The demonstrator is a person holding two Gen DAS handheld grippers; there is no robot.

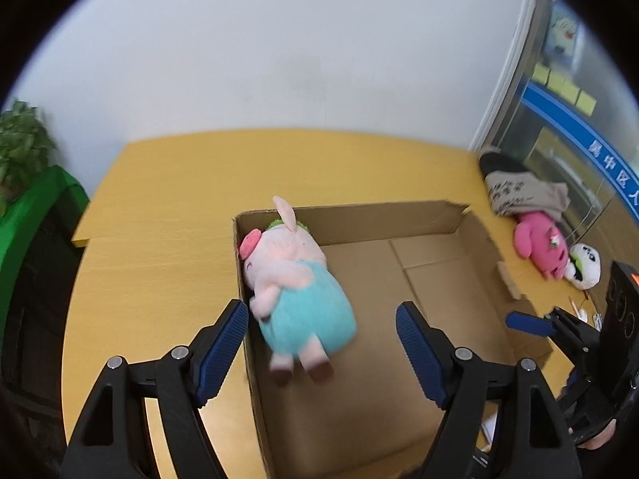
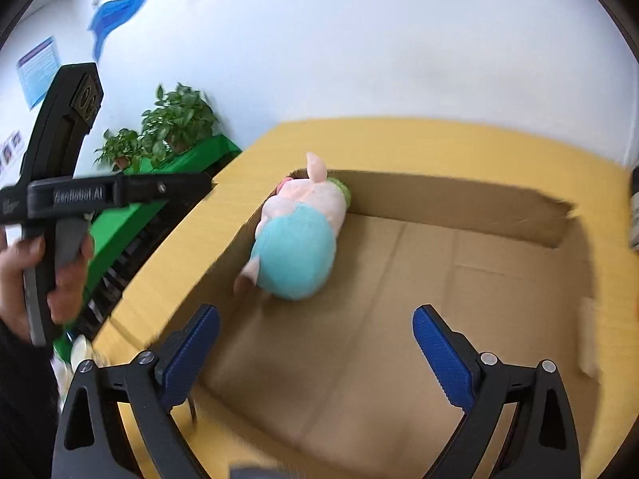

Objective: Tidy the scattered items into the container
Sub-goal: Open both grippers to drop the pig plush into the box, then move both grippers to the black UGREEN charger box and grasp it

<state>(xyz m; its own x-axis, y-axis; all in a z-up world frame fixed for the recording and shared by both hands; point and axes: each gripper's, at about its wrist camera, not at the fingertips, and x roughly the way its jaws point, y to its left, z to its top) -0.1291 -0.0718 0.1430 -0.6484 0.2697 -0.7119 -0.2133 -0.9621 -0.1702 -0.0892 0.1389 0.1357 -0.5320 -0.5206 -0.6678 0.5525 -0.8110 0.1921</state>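
Note:
A pink pig plush in a teal outfit [image 1: 297, 295] lies in the far left corner of the open cardboard box [image 1: 431, 255]; it also shows in the right wrist view [image 2: 299, 235]. My left gripper [image 1: 321, 319] is open and empty just above the box's left wall, near the pig. My right gripper [image 2: 315, 335] is open and empty over the box's near edge [image 2: 247, 431]. A pink plush [image 1: 539, 245] and a white panda plush [image 1: 585, 265] lie on the yellow table [image 1: 167, 207] right of the box.
A beige printed cloth [image 1: 523, 193] and a dark item lie beyond the pink plush. Potted plants [image 2: 175, 123] stand on a green-covered shelf left of the table. A glass partition with sticky notes stands at the right.

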